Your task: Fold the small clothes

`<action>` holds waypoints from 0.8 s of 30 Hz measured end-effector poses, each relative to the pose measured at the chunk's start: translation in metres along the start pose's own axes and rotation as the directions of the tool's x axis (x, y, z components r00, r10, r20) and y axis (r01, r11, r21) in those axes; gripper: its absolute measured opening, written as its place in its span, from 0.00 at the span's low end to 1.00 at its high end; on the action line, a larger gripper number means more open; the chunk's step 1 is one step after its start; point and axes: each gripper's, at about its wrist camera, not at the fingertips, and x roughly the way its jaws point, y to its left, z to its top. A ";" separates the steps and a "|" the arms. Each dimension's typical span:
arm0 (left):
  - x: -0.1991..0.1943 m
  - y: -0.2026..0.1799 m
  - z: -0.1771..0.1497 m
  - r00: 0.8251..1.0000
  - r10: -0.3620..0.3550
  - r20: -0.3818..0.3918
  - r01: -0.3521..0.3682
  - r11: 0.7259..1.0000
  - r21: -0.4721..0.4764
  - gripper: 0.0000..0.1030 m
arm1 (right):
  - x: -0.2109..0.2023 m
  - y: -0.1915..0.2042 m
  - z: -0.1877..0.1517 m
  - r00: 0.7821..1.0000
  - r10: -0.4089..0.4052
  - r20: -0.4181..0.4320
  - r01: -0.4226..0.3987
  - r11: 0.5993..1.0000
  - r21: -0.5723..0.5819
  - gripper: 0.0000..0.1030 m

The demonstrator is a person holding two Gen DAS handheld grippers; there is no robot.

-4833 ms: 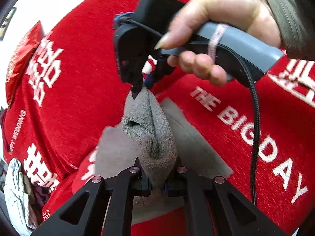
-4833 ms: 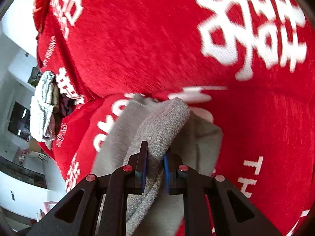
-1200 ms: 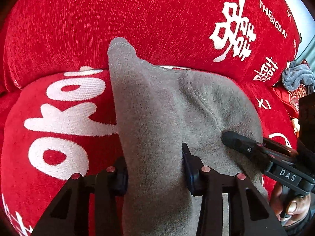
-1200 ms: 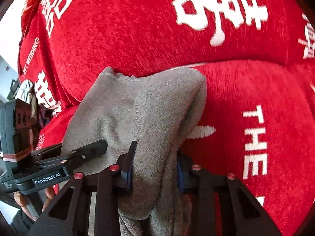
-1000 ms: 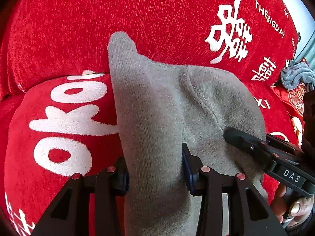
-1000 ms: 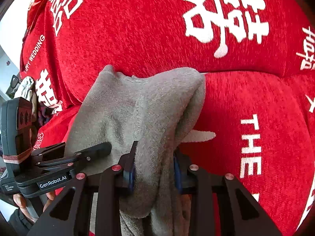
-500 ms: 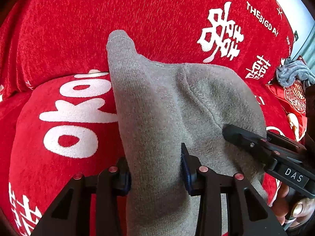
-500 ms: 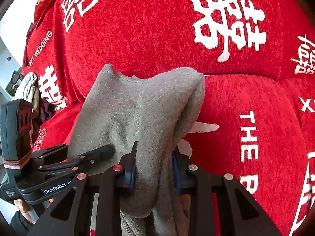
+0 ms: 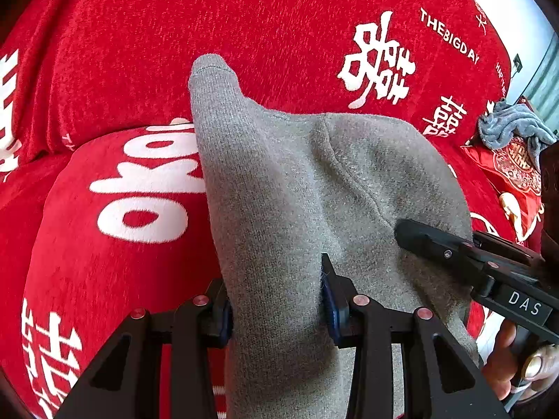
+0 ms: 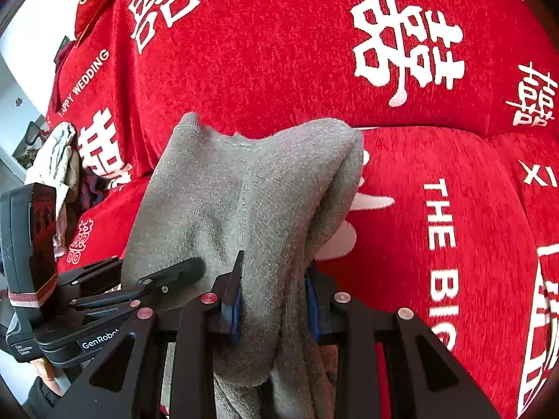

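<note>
Red wedding-print sofa cover (image 9: 286,35) backs the work. Both grippers are clamped on one grey knit garment (image 9: 300,188), held up above the seat: left gripper (image 9: 276,300) on one gathered edge, right gripper (image 10: 272,296) on the other. Best to keep the edges level and lower evenly, so the fold lands square.

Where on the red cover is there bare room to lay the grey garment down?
Bare red cover lies right of the garment, round the THE BIG lettering, and left of it over the white letters. Crowded: clothes pile far left, grey cloth far right.
</note>
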 end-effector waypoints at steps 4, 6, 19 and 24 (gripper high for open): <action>-0.010 0.000 -0.012 1.000 0.001 0.001 -0.001 1.000 -0.001 0.40 | -0.008 0.007 -0.012 1.000 0.001 0.000 -0.001 1.000 -0.006 0.30; -0.013 0.000 -0.017 1.000 0.003 0.001 -0.003 1.000 0.001 0.40 | -0.011 0.010 -0.017 1.000 0.001 -0.001 -0.001 1.000 -0.006 0.30; -0.031 0.000 -0.053 1.000 0.011 0.007 -0.011 1.000 0.007 0.40 | -0.026 0.027 -0.049 1.000 0.003 -0.005 -0.003 1.000 -0.023 0.30; -0.032 0.001 -0.065 1.000 0.016 -0.002 -0.016 1.000 0.002 0.40 | -0.027 0.033 -0.059 1.000 0.005 -0.008 -0.005 0.999 -0.037 0.30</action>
